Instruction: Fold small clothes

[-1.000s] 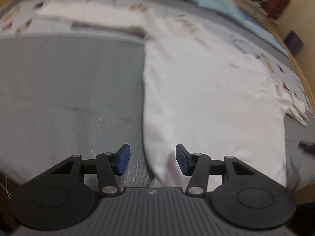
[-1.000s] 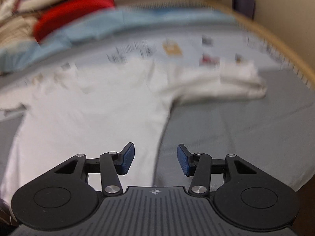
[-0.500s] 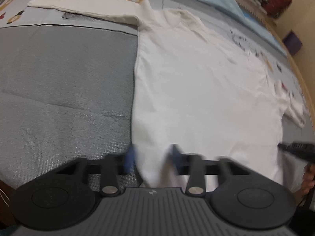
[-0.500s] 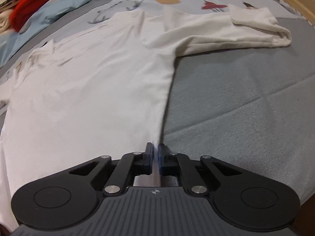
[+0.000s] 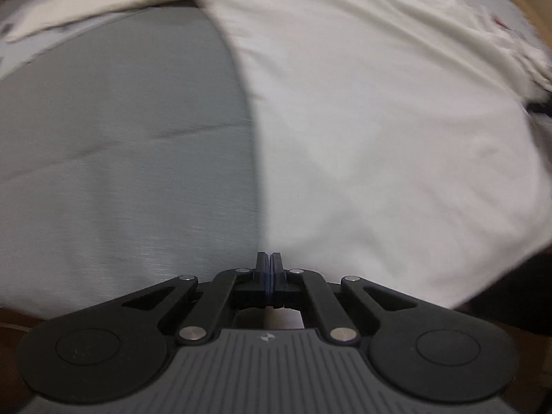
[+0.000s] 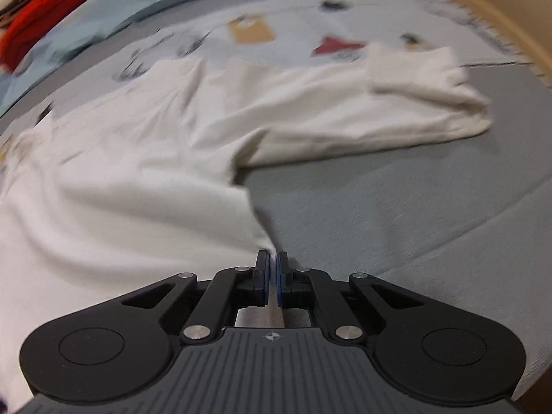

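A white long-sleeved shirt (image 5: 362, 120) lies spread on the grey bed cover (image 5: 120, 155). My left gripper (image 5: 270, 258) is shut, and the shirt's left side edge runs straight into its pads at the hem corner. One sleeve (image 5: 86, 10) stretches away at the upper left. In the right wrist view the shirt (image 6: 138, 189) is pinched at its right hem corner by my right gripper (image 6: 273, 258). Those jaws are opening slightly, with cloth still between the pads and pulled up into a peak. The other sleeve (image 6: 379, 110) lies folded across the grey cover (image 6: 396, 214).
Beyond the shirt lies a printed sheet (image 6: 252, 29), then a light blue blanket (image 6: 120, 10) and red cloth (image 6: 41, 24) at the far left. A wooden bed rim (image 6: 483, 10) curves along the right. The bed's near edge is just below both grippers.
Both grippers went from open to shut at the shirt's lower corners and dropped closer to the bed. The right corner of the hem now rises in a peak.
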Action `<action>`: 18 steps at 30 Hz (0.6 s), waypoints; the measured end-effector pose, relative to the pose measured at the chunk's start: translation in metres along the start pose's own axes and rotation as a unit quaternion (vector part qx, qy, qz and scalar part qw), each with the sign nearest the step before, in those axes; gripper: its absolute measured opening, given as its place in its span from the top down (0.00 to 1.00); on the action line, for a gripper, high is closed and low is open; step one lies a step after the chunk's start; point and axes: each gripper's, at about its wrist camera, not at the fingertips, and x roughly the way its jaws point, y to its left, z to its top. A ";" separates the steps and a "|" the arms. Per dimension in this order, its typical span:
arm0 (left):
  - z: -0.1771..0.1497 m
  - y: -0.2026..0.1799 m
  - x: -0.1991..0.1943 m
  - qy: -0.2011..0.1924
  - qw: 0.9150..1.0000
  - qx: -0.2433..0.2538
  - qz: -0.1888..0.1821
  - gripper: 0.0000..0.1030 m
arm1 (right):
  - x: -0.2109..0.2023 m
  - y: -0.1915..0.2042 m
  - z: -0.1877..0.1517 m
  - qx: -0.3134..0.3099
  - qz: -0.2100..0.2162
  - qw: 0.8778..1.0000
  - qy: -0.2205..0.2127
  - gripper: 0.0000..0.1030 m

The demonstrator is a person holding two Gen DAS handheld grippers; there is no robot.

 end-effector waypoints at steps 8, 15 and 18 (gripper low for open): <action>0.004 -0.005 -0.017 -0.029 0.999 -0.010 -0.012 0.94 | -0.003 0.008 -0.016 -0.023 0.015 0.999 0.022 0.93; 0.014 -0.029 -0.010 -0.018 1.000 -0.001 -0.003 0.74 | -0.005 0.000 -0.013 -0.001 0.013 1.000 0.012 0.91; 0.020 -0.037 -0.017 -0.037 0.999 0.000 -0.007 0.74 | -0.012 0.000 -0.005 0.009 0.018 1.000 -0.003 0.91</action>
